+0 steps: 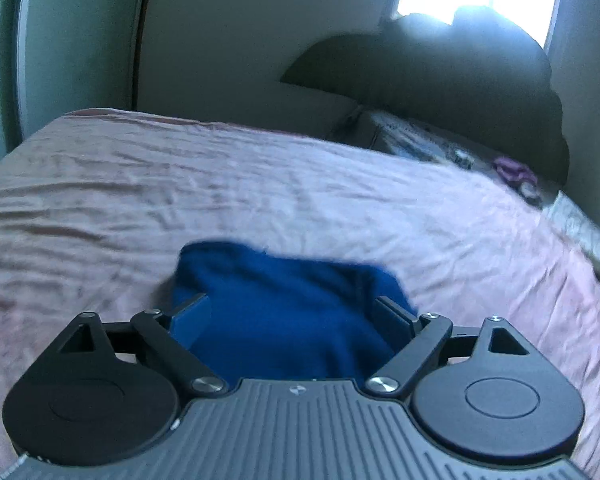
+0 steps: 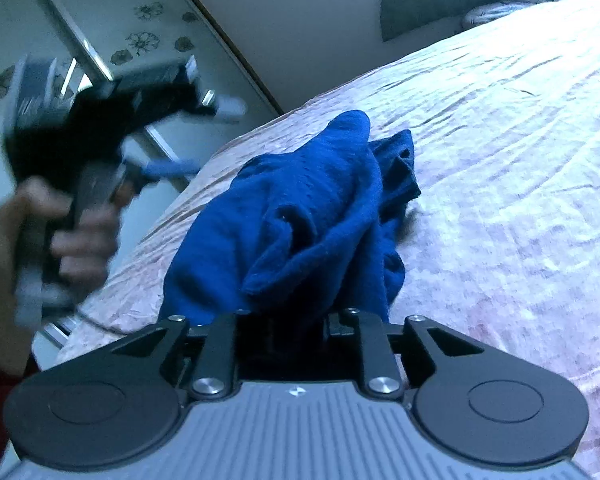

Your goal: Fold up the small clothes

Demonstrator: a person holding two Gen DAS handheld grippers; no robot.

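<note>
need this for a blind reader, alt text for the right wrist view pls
A crumpled blue garment is bunched in the right gripper on a pink bedsheet. At left, blurred, a hand holds the left gripper open above the bed's edge.

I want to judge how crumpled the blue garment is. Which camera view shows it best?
The right wrist view: the blue garment appears nearly whole, bunched in folds on the pink bedspread. The left wrist view shows only a blurred flat patch between the open left gripper.
</note>
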